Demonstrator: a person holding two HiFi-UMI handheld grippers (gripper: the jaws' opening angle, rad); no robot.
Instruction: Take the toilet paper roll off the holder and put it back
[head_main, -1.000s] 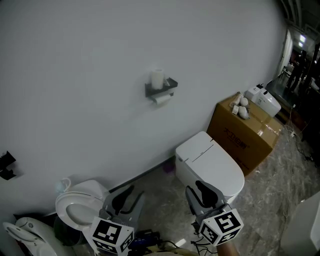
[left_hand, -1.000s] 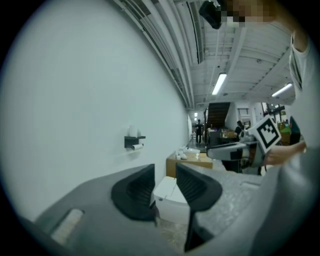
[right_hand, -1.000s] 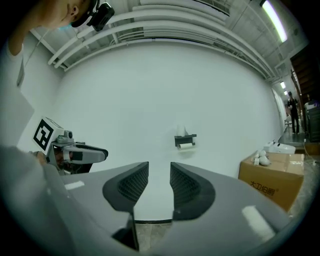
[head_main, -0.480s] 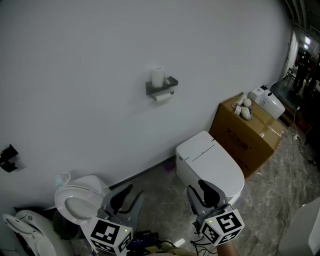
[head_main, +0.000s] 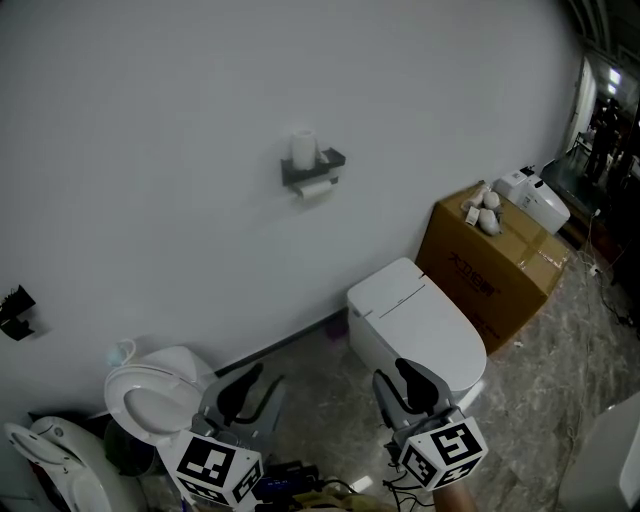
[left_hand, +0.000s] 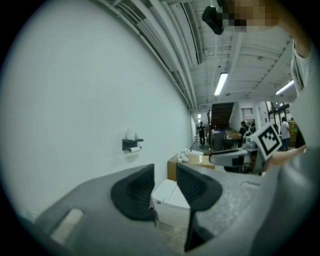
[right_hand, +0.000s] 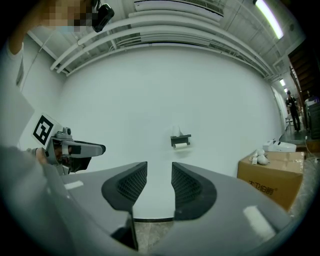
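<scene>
Toilet paper roll (head_main: 303, 147) upright atop holder (head_main: 331, 160), second roll (head_main: 314, 187) beneath — wall-mounted

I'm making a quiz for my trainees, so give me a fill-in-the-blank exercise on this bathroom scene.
The holder is fixed to the ___.
A toilet paper roll stands ___ on top of the holder.
The cardboard box sits beside the closed white ___.
The left gripper, jaws open, holds ___.
Missing words: wall; upright; toilet; nothing.

Mock bathroom in an industrial hall, white toilet (head_main: 415, 322), wall-mounted paper holder (head_main: 312, 169), cardboard box (head_main: 490, 268), exposed ceiling pipes (left_hand: 172, 50)
</scene>
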